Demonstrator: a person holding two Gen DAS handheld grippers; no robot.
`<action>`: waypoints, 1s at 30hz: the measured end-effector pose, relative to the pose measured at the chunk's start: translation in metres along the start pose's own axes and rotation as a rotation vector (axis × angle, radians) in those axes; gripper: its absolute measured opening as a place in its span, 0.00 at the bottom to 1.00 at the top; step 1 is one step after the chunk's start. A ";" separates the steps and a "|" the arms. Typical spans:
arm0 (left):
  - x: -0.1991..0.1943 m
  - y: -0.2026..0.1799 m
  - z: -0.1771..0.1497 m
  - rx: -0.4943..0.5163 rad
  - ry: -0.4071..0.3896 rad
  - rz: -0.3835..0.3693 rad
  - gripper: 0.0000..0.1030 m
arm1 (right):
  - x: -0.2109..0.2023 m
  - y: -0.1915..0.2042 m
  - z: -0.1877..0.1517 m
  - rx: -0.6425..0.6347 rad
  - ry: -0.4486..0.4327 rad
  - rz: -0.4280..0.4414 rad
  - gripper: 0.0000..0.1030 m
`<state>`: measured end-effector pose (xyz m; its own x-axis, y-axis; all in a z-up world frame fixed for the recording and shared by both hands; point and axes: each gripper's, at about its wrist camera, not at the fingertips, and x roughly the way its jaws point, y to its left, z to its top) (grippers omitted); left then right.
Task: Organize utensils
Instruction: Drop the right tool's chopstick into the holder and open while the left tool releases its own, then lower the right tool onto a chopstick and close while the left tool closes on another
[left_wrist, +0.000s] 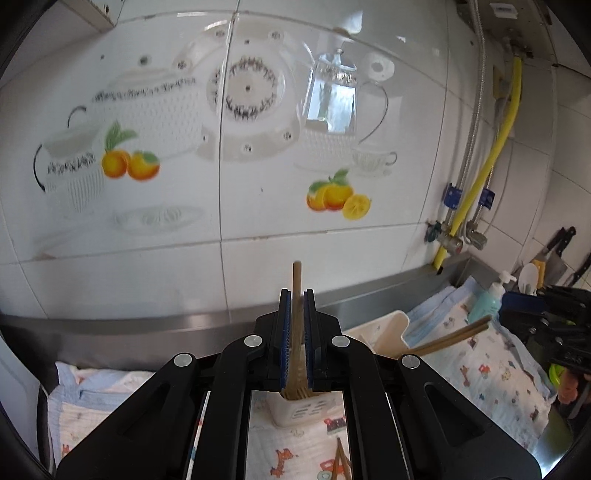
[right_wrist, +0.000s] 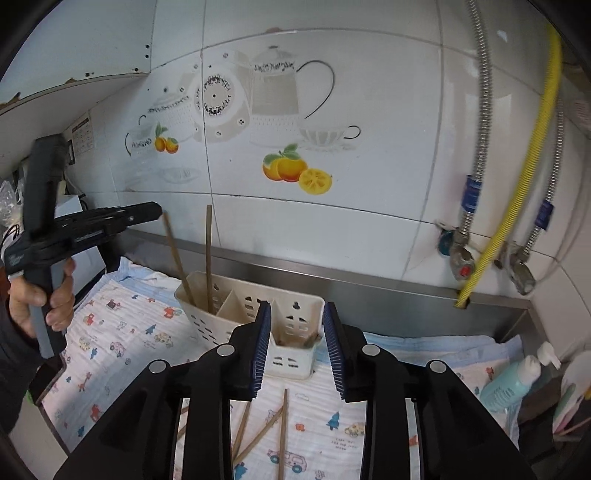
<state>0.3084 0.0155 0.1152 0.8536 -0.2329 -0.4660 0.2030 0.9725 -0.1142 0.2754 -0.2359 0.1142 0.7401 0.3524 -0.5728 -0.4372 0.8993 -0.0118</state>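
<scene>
My left gripper is shut on a brown chopstick that stands upright, its lower end in the white slotted caddy. Two more chopsticks lean out of the caddy toward the right gripper. In the right wrist view my right gripper is open above the caddy, nothing between its blue pads. Two chopsticks stand in the caddy's left compartment. The tilted one's top meets the left gripper. Several loose chopsticks lie on the cloth.
A printed cloth covers the steel counter, whose raised back edge runs along the tiled wall. Hoses and valves hang at the right. A soap bottle lies in the right corner. A hand grips the left gripper's handle.
</scene>
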 end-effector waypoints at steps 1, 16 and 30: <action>0.000 -0.001 -0.001 0.002 0.001 0.002 0.09 | -0.004 0.001 -0.005 0.005 -0.005 0.001 0.28; -0.046 -0.007 -0.027 0.007 -0.027 0.019 0.09 | -0.022 0.047 -0.122 0.097 0.065 -0.018 0.28; -0.076 0.014 -0.131 -0.028 0.050 0.037 0.17 | -0.004 0.111 -0.214 0.271 0.165 -0.023 0.22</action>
<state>0.1832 0.0462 0.0343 0.8350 -0.1969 -0.5137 0.1574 0.9802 -0.1198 0.1148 -0.1931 -0.0603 0.6458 0.3044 -0.7002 -0.2531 0.9506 0.1798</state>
